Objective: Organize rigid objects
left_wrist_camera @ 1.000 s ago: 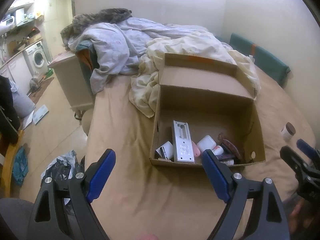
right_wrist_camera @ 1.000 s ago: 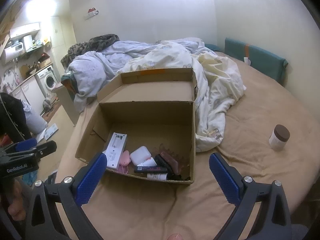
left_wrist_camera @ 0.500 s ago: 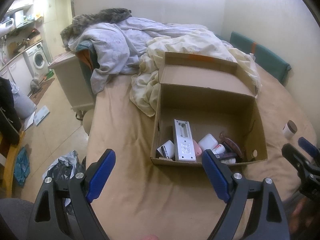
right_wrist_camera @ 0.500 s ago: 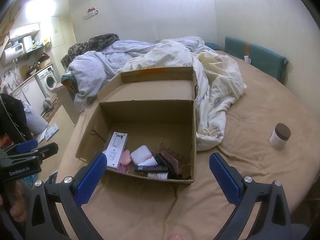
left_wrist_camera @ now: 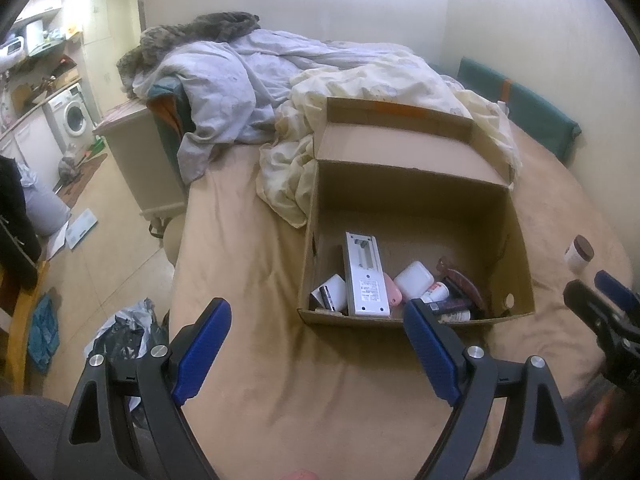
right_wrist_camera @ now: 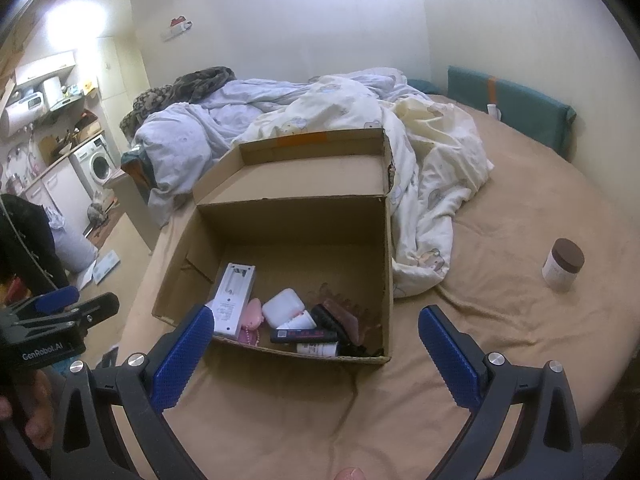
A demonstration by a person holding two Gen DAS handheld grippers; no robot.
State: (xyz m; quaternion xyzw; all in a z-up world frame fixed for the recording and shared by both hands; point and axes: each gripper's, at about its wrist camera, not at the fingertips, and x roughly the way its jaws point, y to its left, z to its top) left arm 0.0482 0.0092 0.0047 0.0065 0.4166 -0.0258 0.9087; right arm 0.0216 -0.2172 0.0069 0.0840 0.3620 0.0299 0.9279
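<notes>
both my grippers hang spread wide and empty over the bed's near edge: left gripper, right gripper. the cardboard box sits mid-bed against the duvet, holding a white remote and small bottles. a brown-lidded jar stands alone toward the right edge.

Rumpled duvets on tan bed; washing machine far left.
</notes>
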